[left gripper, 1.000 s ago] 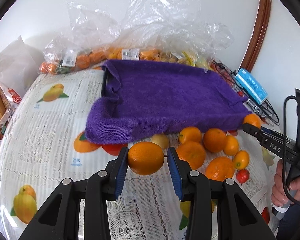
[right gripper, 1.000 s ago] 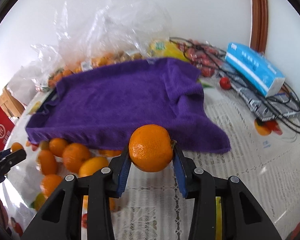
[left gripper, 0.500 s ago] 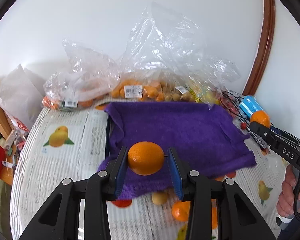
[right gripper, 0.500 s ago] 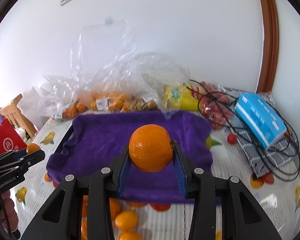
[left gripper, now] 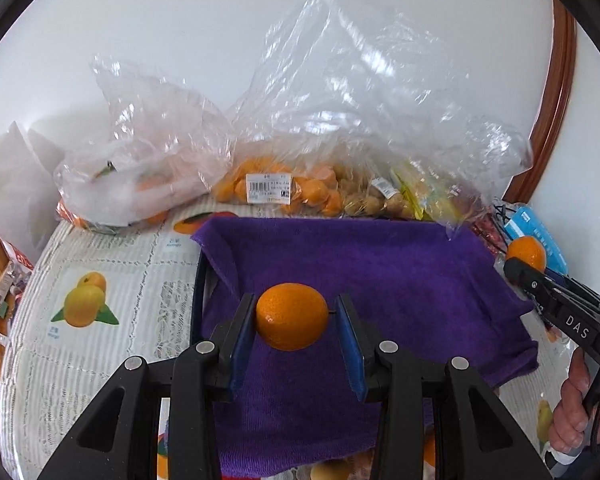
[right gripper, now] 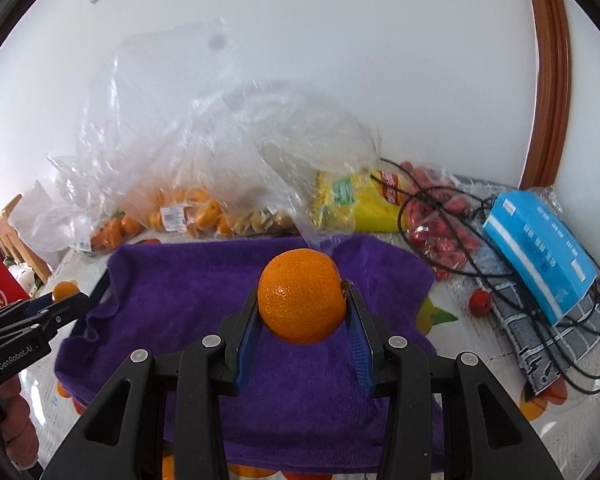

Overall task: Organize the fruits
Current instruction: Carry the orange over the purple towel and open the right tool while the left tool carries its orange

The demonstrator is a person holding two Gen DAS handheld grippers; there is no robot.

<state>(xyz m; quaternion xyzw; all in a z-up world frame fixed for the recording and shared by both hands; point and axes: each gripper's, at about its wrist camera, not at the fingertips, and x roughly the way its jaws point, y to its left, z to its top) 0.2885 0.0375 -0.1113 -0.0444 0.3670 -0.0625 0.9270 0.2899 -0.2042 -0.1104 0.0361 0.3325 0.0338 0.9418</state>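
My left gripper (left gripper: 294, 320) is shut on an orange (left gripper: 292, 316) and holds it above the front left part of a purple towel (left gripper: 400, 280) that covers a tray. My right gripper (right gripper: 303, 316) is shut on a larger orange (right gripper: 302, 296) above the same towel (right gripper: 180, 300). The right gripper also shows in the left wrist view (left gripper: 540, 280) at the towel's right edge, with its orange (left gripper: 526, 253). The left gripper shows in the right wrist view (right gripper: 60, 306) at the towel's left edge.
Clear plastic bags of fruit (left gripper: 268, 188) lie behind the towel against the wall. A blue box (right gripper: 540, 240), black cables (right gripper: 480, 240) and a small red fruit (right gripper: 480, 302) lie to the right. Loose oranges (right gripper: 252, 470) peek out at the towel's near edge.
Both grippers have risen from the loose fruit near the table's front and moved forward over the purple towel, each still holding its orange.
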